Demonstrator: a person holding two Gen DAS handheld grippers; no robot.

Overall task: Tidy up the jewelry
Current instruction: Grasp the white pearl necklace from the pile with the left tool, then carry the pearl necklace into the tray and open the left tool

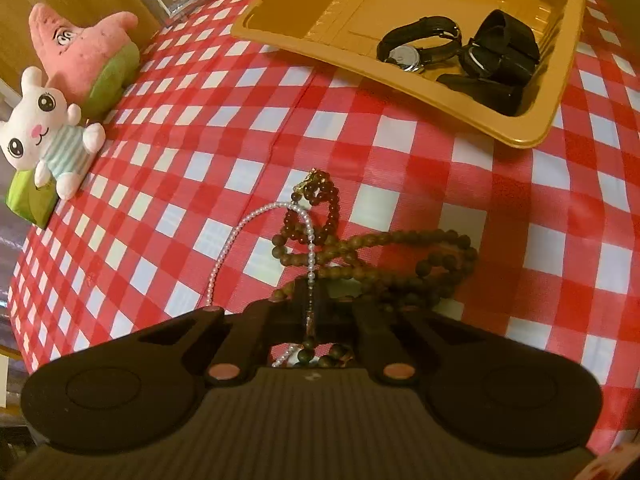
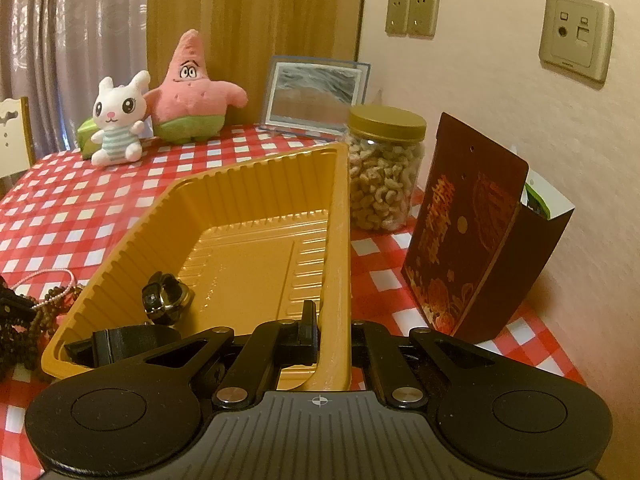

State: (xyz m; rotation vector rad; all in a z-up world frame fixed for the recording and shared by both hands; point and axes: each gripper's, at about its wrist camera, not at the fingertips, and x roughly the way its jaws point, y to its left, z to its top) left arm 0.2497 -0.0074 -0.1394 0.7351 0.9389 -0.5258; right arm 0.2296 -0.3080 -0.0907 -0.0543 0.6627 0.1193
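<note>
Left wrist view: left gripper (image 1: 311, 300) points steeply down at the red-and-white checked tablecloth (image 1: 192, 148), jaws clenched on the thin white pearl-bead strand (image 1: 256, 220), which loops out to the left and runs back between the fingers. Tangled with it, the dark reddish bead bracelet (image 1: 320, 204) and the long brown wooden bead necklace (image 1: 400, 264) lie in a heap on the cloth just ahead of the fingertips; can't tell if the pads also pinch a brown bead. Shallow ribbed yellow plastic tray (image 1: 532, 136) sits beyond the heap; a black-strap watch with silver face (image 1: 416, 46) and a black band watch (image 1: 500, 52) lie in its near right corner. Pink star plush (image 1: 84, 52) and white rabbit plush (image 1: 44, 128) sit at the table's left edge. Right wrist view: right gripper (image 2: 335, 332) is closed on the tray's near right wall (image 2: 340, 240), one finger inside, one outside. Bead heap (image 2: 24, 320) is just left of the tray. Behind the tray: gold-lidded clear jar of nuts (image 2: 384, 176), framed picture (image 2: 314, 94), dark red printed gift bag (image 2: 468, 248).
</note>
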